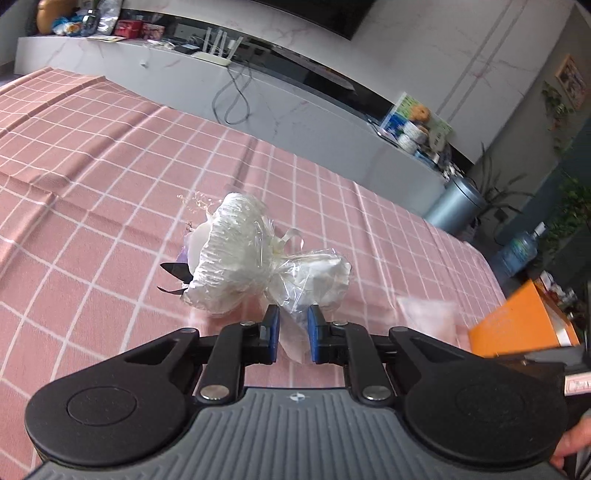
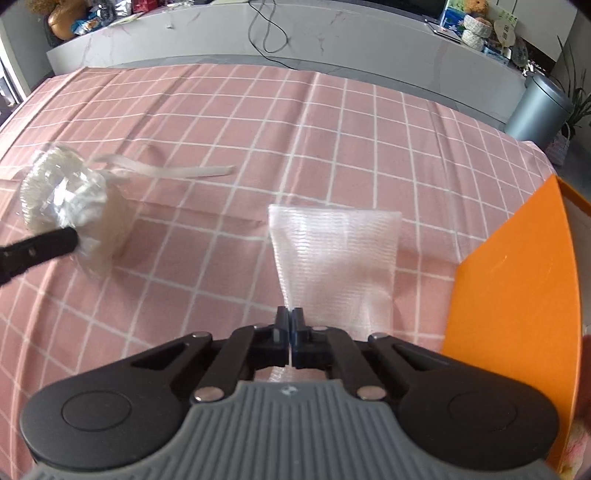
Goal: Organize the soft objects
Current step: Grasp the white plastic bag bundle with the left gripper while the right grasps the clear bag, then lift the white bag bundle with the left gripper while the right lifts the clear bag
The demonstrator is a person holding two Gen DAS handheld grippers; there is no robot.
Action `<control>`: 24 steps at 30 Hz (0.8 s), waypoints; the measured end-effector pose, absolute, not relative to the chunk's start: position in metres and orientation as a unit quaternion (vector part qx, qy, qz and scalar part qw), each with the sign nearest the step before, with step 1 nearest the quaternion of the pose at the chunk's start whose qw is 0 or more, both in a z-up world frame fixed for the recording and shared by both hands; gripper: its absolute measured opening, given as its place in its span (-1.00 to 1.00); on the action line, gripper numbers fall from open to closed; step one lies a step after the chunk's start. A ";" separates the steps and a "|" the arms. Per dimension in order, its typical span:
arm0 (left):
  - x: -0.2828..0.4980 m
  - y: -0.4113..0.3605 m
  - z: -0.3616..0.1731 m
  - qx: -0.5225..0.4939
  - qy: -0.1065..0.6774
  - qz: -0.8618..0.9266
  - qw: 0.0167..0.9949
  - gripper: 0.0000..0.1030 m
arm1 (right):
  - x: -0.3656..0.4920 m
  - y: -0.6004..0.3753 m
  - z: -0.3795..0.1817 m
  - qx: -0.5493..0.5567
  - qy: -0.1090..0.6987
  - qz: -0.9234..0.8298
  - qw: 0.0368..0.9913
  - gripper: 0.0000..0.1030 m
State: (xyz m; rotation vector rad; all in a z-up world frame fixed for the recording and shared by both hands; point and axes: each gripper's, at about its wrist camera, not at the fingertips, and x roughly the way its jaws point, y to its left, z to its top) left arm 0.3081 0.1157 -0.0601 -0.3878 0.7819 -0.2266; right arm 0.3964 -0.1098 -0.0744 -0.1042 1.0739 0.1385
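Note:
A small bouquet [image 1: 236, 254] in white paper and clear cellophane lies on the pink checked cloth [image 1: 92, 184]. My left gripper [image 1: 293, 319] is shut on the cellophane tail at its stem end, blue pads on either side. In the right wrist view the bouquet [image 2: 70, 199] is at the left with a left finger [image 2: 48, 243] against it and its white ribbon [image 2: 166, 168] trailing right. My right gripper [image 2: 290, 314] is shut on the near corner of a sheer white mesh pouch [image 2: 332, 254] lying flat on the cloth. The pouch [image 1: 426, 317] shows blurred in the left wrist view.
An open orange box [image 2: 509, 288] stands at the right edge of the cloth, close beside the pouch. Beyond the cloth's far edge runs a long grey cabinet [image 2: 332, 33] with clutter and cables. A grey bin [image 2: 539, 107] and plants stand at far right.

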 end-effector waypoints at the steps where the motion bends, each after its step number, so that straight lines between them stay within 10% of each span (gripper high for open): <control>1: 0.302 0.114 -0.058 -0.183 0.382 -0.120 0.898 -0.66 | 0.390 -0.107 -0.072 -0.046 0.507 0.072 0.858 -1.00; 24: 0.194 0.081 -0.039 0.087 0.502 -0.327 0.796 -0.75 | 0.212 -0.093 -0.072 0.058 0.461 0.124 0.877 -1.00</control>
